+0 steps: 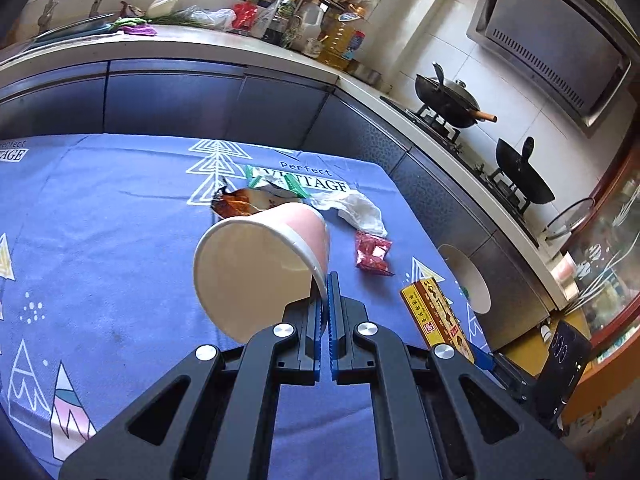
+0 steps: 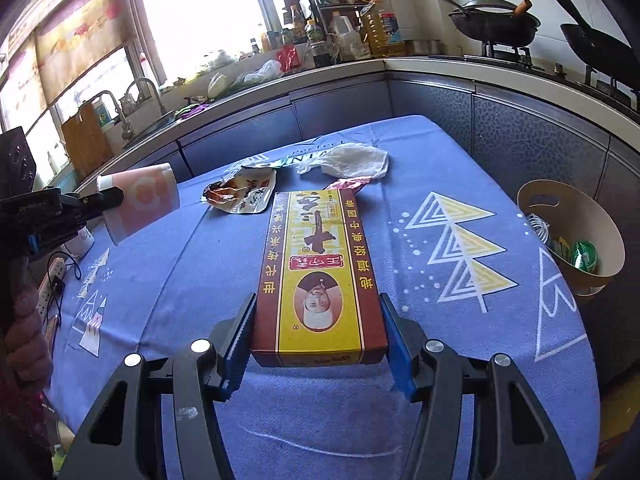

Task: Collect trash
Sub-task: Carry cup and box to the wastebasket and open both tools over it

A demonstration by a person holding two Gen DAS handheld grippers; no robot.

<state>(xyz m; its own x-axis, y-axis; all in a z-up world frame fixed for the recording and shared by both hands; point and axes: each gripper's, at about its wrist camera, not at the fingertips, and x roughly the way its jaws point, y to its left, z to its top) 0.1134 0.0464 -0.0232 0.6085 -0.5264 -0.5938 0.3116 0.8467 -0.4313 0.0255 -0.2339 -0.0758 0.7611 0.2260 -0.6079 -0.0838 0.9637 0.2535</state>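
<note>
My left gripper is shut on the rim of a pink and white paper cup, which hangs tipped above the blue tablecloth. The right wrist view shows the same cup held up at the left. My right gripper is shut on a red and yellow carton, its blue pads pressing both long sides; the carton also shows in the left wrist view. On the cloth lie an orange snack wrapper, a white crumpled bag and a red foil wrapper.
A tan round bin with trash inside stands off the table's right edge. Dark kitchen cabinets run behind the table, with bottles and woks on the counter. A person's hand holds the left gripper's handle.
</note>
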